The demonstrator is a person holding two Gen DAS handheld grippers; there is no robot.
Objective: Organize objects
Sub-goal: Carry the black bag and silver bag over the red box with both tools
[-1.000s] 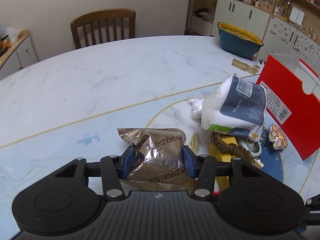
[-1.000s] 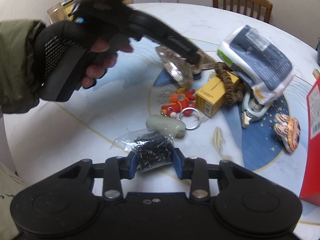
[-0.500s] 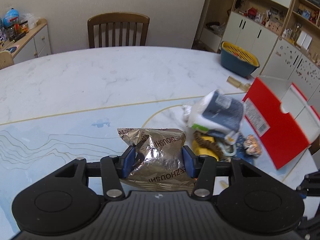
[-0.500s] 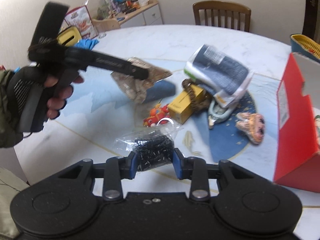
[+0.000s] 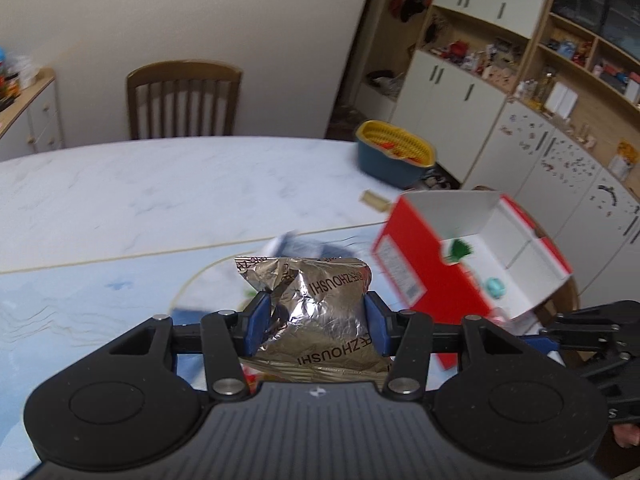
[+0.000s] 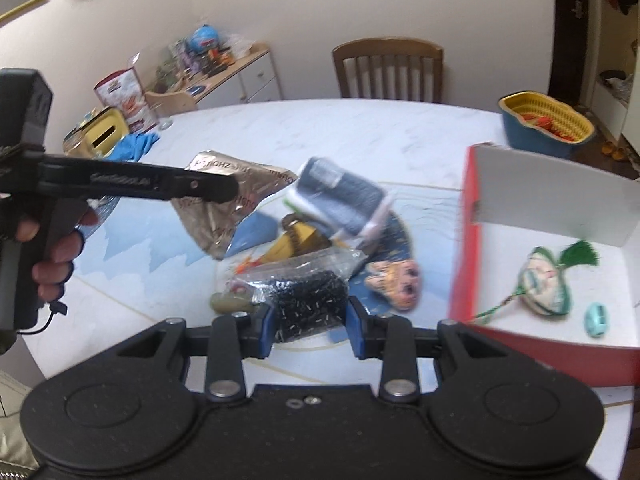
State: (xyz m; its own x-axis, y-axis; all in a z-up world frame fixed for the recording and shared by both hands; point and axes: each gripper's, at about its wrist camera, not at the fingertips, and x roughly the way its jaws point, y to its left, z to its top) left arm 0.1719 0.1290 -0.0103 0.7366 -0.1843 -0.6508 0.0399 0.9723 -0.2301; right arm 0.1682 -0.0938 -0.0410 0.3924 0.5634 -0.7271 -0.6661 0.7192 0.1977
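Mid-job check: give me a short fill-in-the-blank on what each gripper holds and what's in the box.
1. The left gripper is shut on a crinkled ____ foil packet.
2. The right gripper holds a clear bag of ____ beads.
3. The tasselled sachet lies inside the ____ box.

Missing: silver; black; red

Left gripper (image 5: 313,322) clamps a foil bag (image 5: 320,312) above the table (image 5: 160,188); red box (image 5: 472,256) stands open right

Crinkled glossy foil packet (image 5: 320,312); polished marble table (image 5: 160,192).
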